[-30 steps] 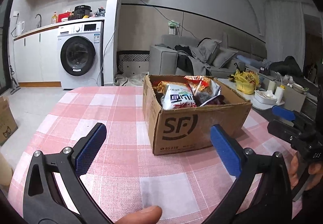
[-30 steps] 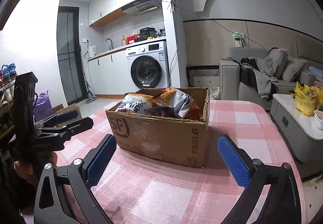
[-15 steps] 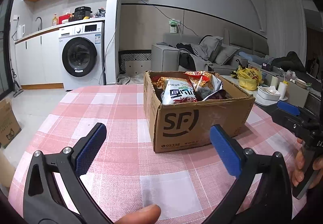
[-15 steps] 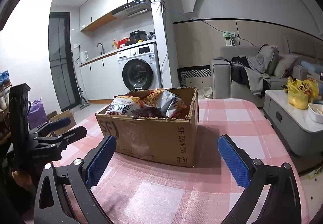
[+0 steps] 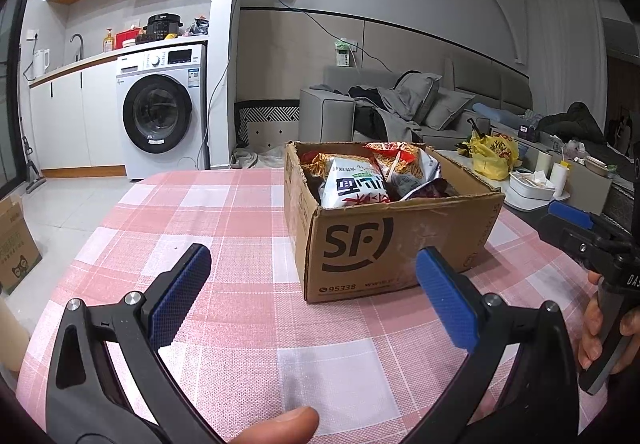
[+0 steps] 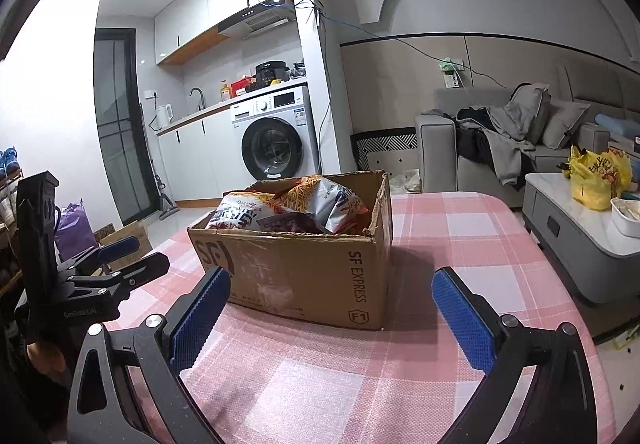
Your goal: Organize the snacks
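Observation:
A brown SF cardboard box stands on the pink checked tablecloth and holds several snack bags. It also shows in the right wrist view with the bags piled inside. My left gripper is open and empty, a little in front of the box. My right gripper is open and empty, close to the box's near side. Each gripper appears in the other's view, the right one and the left one.
A washing machine and kitchen counter stand behind the table. A grey sofa with clothes is at the back right. A low white table with a yellow bag is to the right. Cardboard boxes sit on the floor at the left.
Both grippers have moved slightly, so the box has shifted a little in each view. Both stay open and empty. The box and bags have not moved.

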{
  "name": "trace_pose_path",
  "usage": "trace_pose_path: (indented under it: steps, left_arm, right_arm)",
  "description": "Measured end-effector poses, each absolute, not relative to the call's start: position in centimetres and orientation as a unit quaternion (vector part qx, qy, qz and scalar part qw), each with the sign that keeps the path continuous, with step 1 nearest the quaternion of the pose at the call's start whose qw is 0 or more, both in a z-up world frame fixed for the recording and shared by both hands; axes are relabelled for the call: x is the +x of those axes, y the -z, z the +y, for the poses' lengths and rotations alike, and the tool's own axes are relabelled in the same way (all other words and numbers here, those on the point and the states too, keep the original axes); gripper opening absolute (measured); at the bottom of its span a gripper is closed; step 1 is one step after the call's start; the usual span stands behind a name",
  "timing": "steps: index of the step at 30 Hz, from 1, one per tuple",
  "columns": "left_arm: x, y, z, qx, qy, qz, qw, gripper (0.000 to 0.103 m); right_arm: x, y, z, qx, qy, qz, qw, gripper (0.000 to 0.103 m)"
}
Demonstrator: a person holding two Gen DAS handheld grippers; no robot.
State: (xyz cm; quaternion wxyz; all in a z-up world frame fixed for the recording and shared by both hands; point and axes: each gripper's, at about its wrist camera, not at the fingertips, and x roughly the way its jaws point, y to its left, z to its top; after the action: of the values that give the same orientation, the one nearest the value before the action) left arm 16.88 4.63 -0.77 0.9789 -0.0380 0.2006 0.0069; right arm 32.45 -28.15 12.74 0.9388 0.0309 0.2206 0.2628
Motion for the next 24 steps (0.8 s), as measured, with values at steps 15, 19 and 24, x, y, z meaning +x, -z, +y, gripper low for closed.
trace_pose_path:
  steps: [15, 19, 24]
  left_arm:
    - [16.9, 0.8, 4.52, -0.036, -0.006, 0.199, 0.979, 0.102]
    - [16.86, 0.8, 4.53, -0.036, -0.005, 0.198, 0.979, 0.102]
    - [16.89, 0.81, 4.52, -0.036, -0.005, 0.198, 0.979, 0.102]
  right_arm:
    - [32.34, -12.75, -28.1, 0.03, -0.264, 0.22, 0.939, 0.103]
    - [32.34, -12.73, -28.06, 0.029, -0.264, 0.22, 0.939, 0.103]
    - [32.21, -12.84, -28.0, 0.027, -0.265, 0.218, 0.939, 0.103]
